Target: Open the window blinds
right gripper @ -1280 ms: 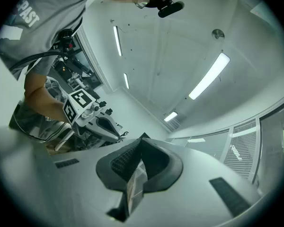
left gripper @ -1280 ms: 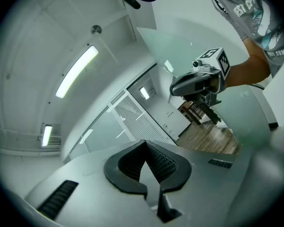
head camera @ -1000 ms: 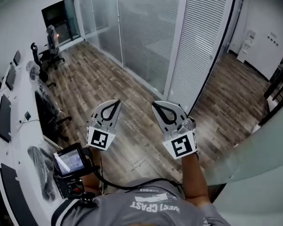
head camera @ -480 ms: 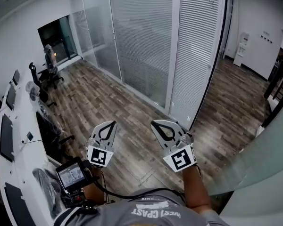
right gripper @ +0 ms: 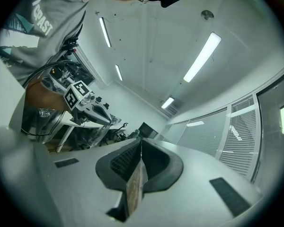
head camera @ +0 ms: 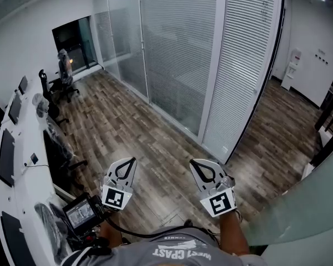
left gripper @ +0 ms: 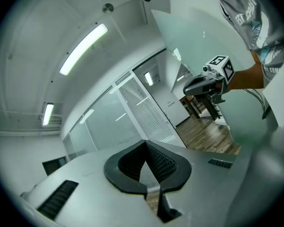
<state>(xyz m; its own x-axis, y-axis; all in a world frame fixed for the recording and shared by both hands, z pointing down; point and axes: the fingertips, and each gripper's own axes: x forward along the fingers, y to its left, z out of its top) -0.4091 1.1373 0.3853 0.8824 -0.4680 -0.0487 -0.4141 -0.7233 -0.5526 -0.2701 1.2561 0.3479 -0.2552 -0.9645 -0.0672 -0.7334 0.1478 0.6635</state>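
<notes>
White slatted window blinds (head camera: 180, 49) hang closed behind the glass wall ahead, with a further slatted panel (head camera: 244, 65) to their right. Both grippers are held level over the wood floor, well short of the blinds. My left gripper (head camera: 133, 159) is shut with nothing in it. My right gripper (head camera: 193, 162) is also shut and empty. In the left gripper view the jaws (left gripper: 145, 142) meet at their tips, and the blinds (left gripper: 146, 112) show beyond. In the right gripper view the jaws (right gripper: 141, 141) are pressed together, with blinds (right gripper: 241, 136) at the right.
A long white desk (head camera: 11, 165) with monitors runs along the left, with office chairs (head camera: 64, 76) beside it. A small screen device (head camera: 80, 212) hangs at the person's left hip. A frosted glass partition (head camera: 299, 204) stands close on the right.
Both grippers have sunk lower in the head view and come nearer the person. Their jaws stay shut. The blinds have not changed.
</notes>
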